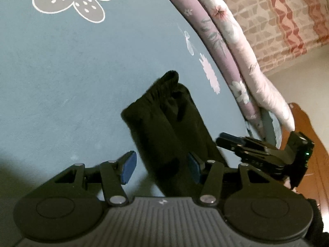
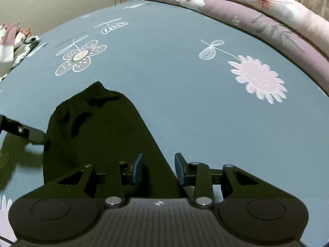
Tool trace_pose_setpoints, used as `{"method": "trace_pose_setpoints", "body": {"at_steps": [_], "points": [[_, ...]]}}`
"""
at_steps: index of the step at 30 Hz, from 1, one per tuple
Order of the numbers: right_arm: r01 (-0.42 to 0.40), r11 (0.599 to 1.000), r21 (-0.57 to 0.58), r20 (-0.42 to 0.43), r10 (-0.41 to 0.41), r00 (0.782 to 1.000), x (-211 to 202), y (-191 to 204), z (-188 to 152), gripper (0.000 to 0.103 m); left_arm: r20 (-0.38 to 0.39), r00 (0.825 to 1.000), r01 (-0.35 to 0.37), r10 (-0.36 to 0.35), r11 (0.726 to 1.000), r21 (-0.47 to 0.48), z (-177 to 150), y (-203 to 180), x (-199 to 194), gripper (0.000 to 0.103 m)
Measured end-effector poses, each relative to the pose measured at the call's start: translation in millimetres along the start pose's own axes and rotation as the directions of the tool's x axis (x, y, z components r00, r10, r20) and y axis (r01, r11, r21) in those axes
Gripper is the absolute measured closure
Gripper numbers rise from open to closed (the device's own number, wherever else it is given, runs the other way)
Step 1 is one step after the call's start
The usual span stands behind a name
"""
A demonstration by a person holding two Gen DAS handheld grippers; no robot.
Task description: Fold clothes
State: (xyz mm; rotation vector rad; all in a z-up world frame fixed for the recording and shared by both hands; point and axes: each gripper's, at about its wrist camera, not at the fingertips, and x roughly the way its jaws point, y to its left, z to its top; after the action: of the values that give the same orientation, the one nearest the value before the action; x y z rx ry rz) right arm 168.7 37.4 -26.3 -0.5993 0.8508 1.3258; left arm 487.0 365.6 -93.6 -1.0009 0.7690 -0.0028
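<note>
both tools stand part open with nothing pinched: the left tool (image 1: 162,168) straddles the near end of a black garment (image 1: 164,111), pads apart from the cloth, and the right tool (image 2: 158,168) hovers over its right edge. the garment, elastic waistband farthest away, lies flat on a blue-grey flowered bedsheet (image 2: 185,82), near folded pink quilts (image 2: 246,6).

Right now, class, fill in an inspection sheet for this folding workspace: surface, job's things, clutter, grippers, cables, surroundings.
Surface: blue-grey flower-print sheet, flat.
Job's things: one black garment, partly folded, gathered band at its far end.
Clutter: crumpled floral cloth at the far left edge.
Grippers: left gripper open astride the garment; right gripper open over its near edge.
Cables: nothing seen.
Surroundings: stacked floral quilts; patterned wall behind.
</note>
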Motion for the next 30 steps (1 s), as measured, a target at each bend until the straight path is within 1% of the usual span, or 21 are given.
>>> {"method": "trace_pose_setpoints", "body": {"at_steps": [4, 6, 8, 10, 11, 12, 13, 14, 16, 21, 24, 27, 30], "points": [[-0.021, 1.0, 0.002, -0.016, 0.021, 1.0, 21, 5, 8, 0.065, 0.018, 1.0, 0.023, -0.023, 1.0, -0.011, 4, 2, 4, 0.048], [-0.012, 1.0, -0.01, -0.026, 0.012, 1.0, 30, 7, 8, 0.065, 0.029, 0.999, 0.03, -0.03, 1.0, -0.008, 5, 4, 6, 0.048], [-0.021, 1.0, -0.006, -0.033, 0.021, 0.999, 35, 9, 6, 0.068, 0.039, 0.999, 0.036, -0.035, 0.999, -0.005, 6, 4, 8, 0.049], [-0.029, 1.0, -0.001, -0.034, 0.029, 0.999, 34, 11, 5, 0.092, 0.049, 0.998, 0.026, -0.027, 1.0, 0.015, 6, 3, 10, 0.056], [-0.028, 1.0, -0.003, -0.036, 0.027, 0.999, 32, 11, 5, 0.095, 0.053, 0.999, 0.008, -0.009, 1.0, 0.026, 6, 2, 11, 0.068], [-0.026, 1.0, -0.001, -0.035, 0.026, 0.999, 30, 12, 5, 0.097, 0.058, 0.998, -0.014, 0.013, 0.999, 0.032, 6, 1, 11, 0.078], [-0.021, 1.0, -0.001, -0.029, 0.021, 0.999, 27, 13, 5, 0.098, 0.061, 0.998, -0.034, 0.032, 0.999, 0.037, 6, 1, 11, 0.093], [-0.013, 1.0, -0.009, -0.02, 0.013, 1.0, 24, 14, 5, 0.098, 0.062, 0.997, -0.043, 0.04, 0.998, 0.04, 7, 2, 12, 0.096], [0.005, 1.0, -0.01, 0.003, -0.005, 1.0, 16, 15, 7, 0.098, 0.071, 0.997, -0.047, 0.043, 0.997, 0.059, 8, -2, 10, 0.098], [0.062, 0.998, 0.01, 0.065, -0.063, 0.996, -1, 7, 17, 0.099, 0.142, 0.99, -0.046, 0.021, 0.982, 0.181, 23, -35, -5, 0.099], [0.096, 0.995, 0.033, 0.095, -0.098, 0.991, -8, 0, 22, 0.099, 0.172, 0.985, -0.051, 0.01, 0.971, 0.233, 33, -50, -11, 0.099], [0.119, 0.991, 0.063, 0.107, -0.125, 0.986, -5, -6, 24, 0.098, 0.174, 0.984, -0.073, 0.031, 0.967, 0.244, 39, -54, -7, 0.099], [0.145, 0.987, 0.066, 0.091, -0.15, 0.984, 10, -7, 22, 0.098, 0.146, 0.987, -0.105, 0.073, 0.968, 0.227, 38, -47, 6, 0.098]]}}
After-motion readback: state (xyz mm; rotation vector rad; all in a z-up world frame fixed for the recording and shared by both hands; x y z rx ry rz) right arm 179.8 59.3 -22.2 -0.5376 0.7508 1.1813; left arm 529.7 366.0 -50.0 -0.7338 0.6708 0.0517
